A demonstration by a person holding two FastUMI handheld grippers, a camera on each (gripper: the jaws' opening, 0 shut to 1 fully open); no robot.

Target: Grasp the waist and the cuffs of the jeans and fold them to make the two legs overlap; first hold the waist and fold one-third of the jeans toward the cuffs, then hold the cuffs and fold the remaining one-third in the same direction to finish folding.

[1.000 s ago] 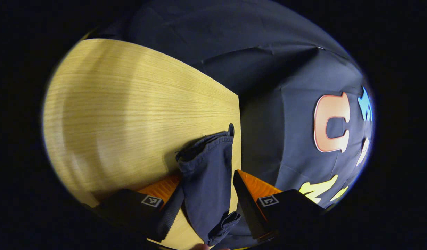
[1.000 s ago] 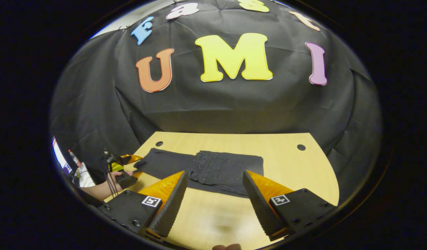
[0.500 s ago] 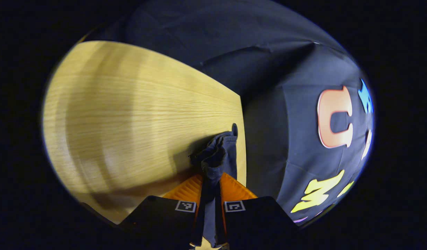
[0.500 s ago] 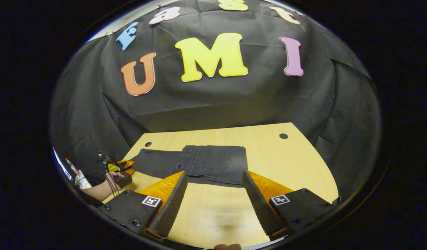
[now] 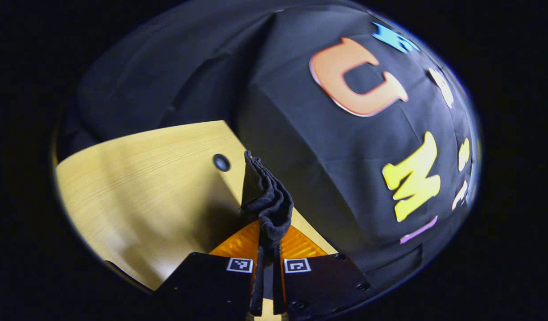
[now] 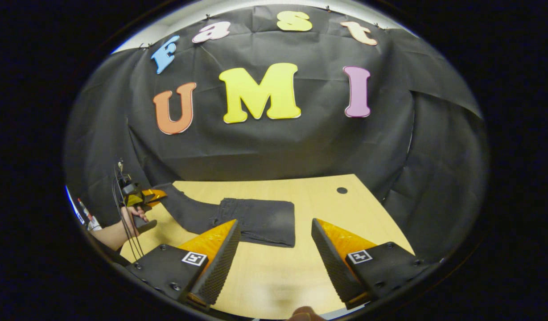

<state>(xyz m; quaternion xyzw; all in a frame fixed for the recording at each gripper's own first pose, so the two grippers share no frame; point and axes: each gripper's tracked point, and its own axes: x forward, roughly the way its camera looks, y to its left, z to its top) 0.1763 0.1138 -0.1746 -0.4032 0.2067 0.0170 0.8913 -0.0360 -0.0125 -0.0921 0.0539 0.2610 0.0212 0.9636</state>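
Jeans (image 6: 256, 218) lie on the table (image 6: 327, 214), waist folded over, cuffs (image 5: 265, 196) lifted at left. Left gripper (image 5: 268, 249) is clamped on the bunched cuffs; right gripper (image 6: 274, 254) hangs wide apart, empty. Denim judged soft, limp, moderately heavy; grip both layers at the hem. Pinch depth is hidden.

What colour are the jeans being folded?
Dark charcoal, near black. The jeans show best in the right gripper view, lying on the table.
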